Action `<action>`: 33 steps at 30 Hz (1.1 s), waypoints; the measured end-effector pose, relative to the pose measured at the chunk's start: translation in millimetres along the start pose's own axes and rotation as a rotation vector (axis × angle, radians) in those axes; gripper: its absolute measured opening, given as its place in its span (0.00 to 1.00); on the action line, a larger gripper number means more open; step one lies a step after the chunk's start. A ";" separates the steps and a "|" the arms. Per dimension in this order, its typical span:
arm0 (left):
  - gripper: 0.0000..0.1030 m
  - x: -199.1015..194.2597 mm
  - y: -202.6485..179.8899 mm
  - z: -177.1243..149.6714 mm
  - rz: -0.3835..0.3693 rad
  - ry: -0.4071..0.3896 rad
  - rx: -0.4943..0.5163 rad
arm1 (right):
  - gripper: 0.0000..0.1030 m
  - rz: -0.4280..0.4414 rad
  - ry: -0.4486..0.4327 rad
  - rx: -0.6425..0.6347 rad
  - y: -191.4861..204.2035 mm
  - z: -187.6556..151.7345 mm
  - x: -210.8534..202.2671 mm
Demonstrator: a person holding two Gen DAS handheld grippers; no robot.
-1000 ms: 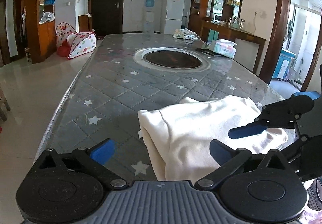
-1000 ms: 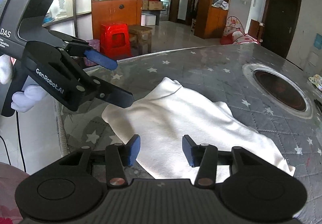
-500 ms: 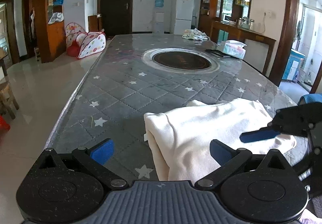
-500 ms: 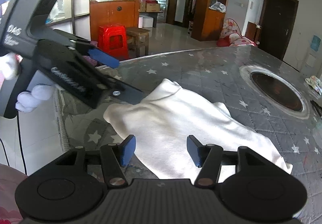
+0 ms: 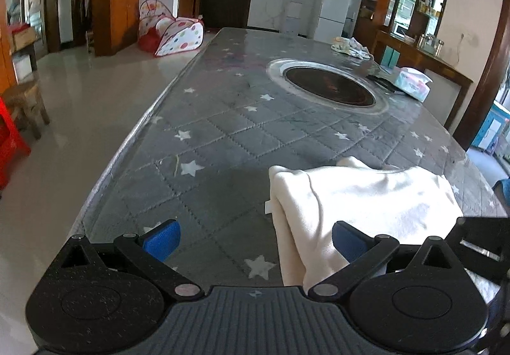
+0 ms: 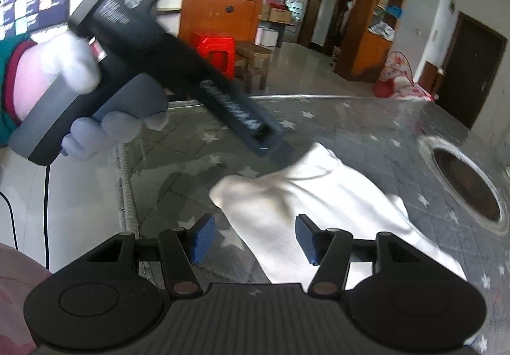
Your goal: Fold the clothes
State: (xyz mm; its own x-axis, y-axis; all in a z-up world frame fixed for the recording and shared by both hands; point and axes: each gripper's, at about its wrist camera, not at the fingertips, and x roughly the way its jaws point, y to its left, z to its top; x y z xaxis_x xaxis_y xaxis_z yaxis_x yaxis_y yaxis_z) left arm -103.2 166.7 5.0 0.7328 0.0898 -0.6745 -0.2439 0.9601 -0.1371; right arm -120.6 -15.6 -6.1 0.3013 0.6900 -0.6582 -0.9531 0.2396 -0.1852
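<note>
A cream-white garment (image 5: pixel 366 202) lies folded over on the near end of the grey star-patterned table (image 5: pixel 229 132). My left gripper (image 5: pixel 253 238) is open above the table, its right finger over the garment's left fold, nothing held. In the right wrist view the same garment (image 6: pixel 322 199) spreads below my right gripper (image 6: pixel 251 238), which is open with the cloth's near corner under its gap. The left gripper's black body (image 6: pixel 178 49), held by a white-gloved hand (image 6: pixel 79 61), hangs above the garment's far corner; its fingertips are hidden from this view.
A round dark recess (image 5: pixel 330 85) sits in the table's middle. A tissue pack (image 5: pixel 412 82) and crumpled cloth (image 5: pixel 350 47) lie at the far right. The table's left edge (image 5: pixel 127 144) drops to tiled floor. A red stool (image 6: pixel 216 52) stands beyond the table's corner.
Both grippers have drawn back and risen from the garment. My right gripper has opened wider. The left gripper has swung left and tilted; the garment lies still.
</note>
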 end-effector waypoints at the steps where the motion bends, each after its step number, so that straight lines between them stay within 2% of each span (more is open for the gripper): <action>1: 1.00 -0.1 0.7 0.0 -0.004 0.001 -0.006 | 0.53 -0.001 0.003 -0.013 2.8 1.4 3.3; 8: 0.99 0.9 8.7 1.1 -0.060 0.018 -0.083 | 0.45 -0.016 0.024 -0.076 15.1 6.7 23.6; 10: 0.99 1.6 11.6 1.2 -0.086 0.026 -0.113 | 0.39 -0.023 0.030 -0.079 15.7 7.0 26.6; 12: 0.99 3.0 14.1 1.6 -0.115 0.036 -0.144 | 0.28 -0.034 0.031 -0.078 15.4 7.6 28.5; 13: 0.99 3.3 15.5 1.7 -0.131 0.041 -0.161 | 0.26 -0.035 0.027 -0.066 13.3 8.1 28.2; 15: 0.97 3.6 19.0 2.2 -0.158 0.045 -0.199 | 0.14 -0.016 0.009 -0.003 2.9 9.9 23.7; 17: 0.97 4.0 22.9 2.4 -0.177 0.049 -0.238 | 0.10 0.003 -0.009 0.059 -7.5 11.6 19.3; 20: 0.97 4.6 29.4 1.9 -0.211 0.054 -0.302 | 0.09 0.030 -0.036 0.149 -22.6 14.1 12.6; 23: 0.97 9.2 33.8 0.3 -0.277 0.075 -0.391 | 0.08 0.054 -0.062 0.223 -37.6 14.7 4.3; 29: 0.85 31.1 29.7 -4.9 -0.406 0.154 -0.529 | 0.07 0.084 -0.097 0.301 -51.7 13.2 -7.9; 32: 0.68 44.8 28.0 -8.2 -0.449 0.187 -0.584 | 0.07 0.094 -0.108 0.313 -54.0 12.7 -9.2; 33: 0.58 49.6 28.3 -9.0 -0.462 0.192 -0.602 | 0.07 0.097 -0.111 0.316 -54.1 12.3 -9.6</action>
State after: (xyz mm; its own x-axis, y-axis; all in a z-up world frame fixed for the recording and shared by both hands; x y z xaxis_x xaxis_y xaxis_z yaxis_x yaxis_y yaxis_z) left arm -79.5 195.9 -38.9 0.7346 -0.3842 -0.5592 -0.2838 0.5746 -0.7676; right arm -71.5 -26.8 19.2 0.2282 0.7857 -0.5750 -0.9263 0.3571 0.1204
